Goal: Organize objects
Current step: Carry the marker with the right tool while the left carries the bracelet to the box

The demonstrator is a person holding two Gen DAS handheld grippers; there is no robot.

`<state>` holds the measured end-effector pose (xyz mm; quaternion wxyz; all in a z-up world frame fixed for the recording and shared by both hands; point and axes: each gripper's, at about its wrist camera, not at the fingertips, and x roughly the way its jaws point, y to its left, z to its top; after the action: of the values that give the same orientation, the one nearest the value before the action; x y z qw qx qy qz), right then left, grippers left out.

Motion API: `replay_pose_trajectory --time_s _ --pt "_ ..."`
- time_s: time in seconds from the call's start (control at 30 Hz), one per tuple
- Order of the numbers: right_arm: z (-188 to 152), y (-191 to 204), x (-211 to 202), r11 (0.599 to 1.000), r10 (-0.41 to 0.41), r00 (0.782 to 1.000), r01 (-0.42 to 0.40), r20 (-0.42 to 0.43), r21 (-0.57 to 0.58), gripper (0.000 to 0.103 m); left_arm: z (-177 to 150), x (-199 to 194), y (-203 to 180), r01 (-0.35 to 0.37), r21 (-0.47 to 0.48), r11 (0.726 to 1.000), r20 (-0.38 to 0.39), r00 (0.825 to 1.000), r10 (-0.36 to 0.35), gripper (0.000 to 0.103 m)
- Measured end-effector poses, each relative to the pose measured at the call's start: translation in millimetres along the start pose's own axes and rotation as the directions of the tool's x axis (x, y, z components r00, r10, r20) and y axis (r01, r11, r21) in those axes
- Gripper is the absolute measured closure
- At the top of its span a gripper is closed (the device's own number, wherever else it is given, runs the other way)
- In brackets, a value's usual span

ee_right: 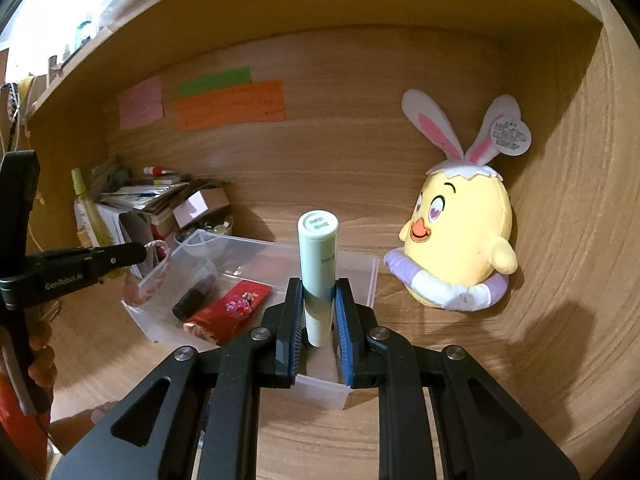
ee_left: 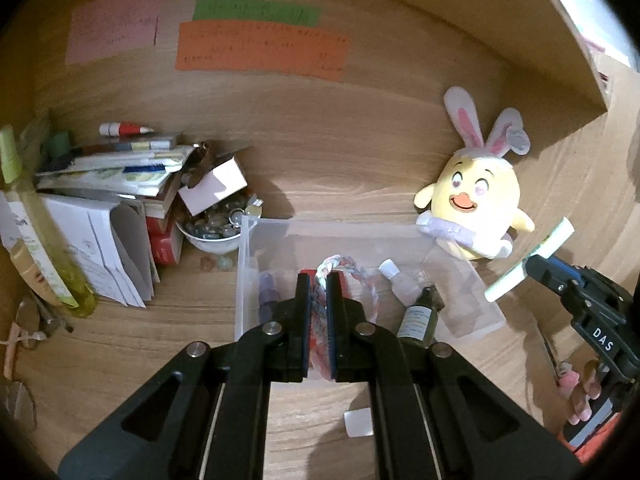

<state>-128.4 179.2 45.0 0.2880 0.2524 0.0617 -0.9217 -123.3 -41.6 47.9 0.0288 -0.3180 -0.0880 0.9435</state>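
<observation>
a wooden shelf alcove (ee_right: 360,184) with coloured paper notes (ee_right: 230,106) on its back wall.

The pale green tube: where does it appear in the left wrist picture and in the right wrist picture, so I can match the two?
Left wrist view: the pale green tube is at the right edge, tilted, clamped in the right tool, beside the clear plastic box.
Right wrist view: the tube stands upright at the centre, between the right tool's fingers, in front of the box.
Shared landmark: the yellow chick plush with bunny ears.
</observation>
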Motion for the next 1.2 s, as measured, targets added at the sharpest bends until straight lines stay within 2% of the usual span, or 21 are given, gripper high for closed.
replay_pose_trajectory --time_s 0.3,0.63,1.2 --pt "-11.2 -0.1 26.9 1.000 -0.007 0.998 0.007 -0.069 -0.001 0.089 -0.2 25.2 3.9 -0.018 0.002 1.000 -0.037 0.999 0.019 0.097" --pt "-23.9 -0.8 51.9 0.999 -0.050 0.989 0.046 -0.142 -0.029 0.089 -3.7 47.8 1.6 -0.023 0.012 1.000 -0.075 0.997 0.024 0.097" --pt "-21.3 22.1 88.6 0.996 -0.041 0.980 0.025 -0.197 -0.084 0.089 -10.7 63.0 -0.1 0.008 0.023 1.000 -0.121 0.993 -0.005 0.097"
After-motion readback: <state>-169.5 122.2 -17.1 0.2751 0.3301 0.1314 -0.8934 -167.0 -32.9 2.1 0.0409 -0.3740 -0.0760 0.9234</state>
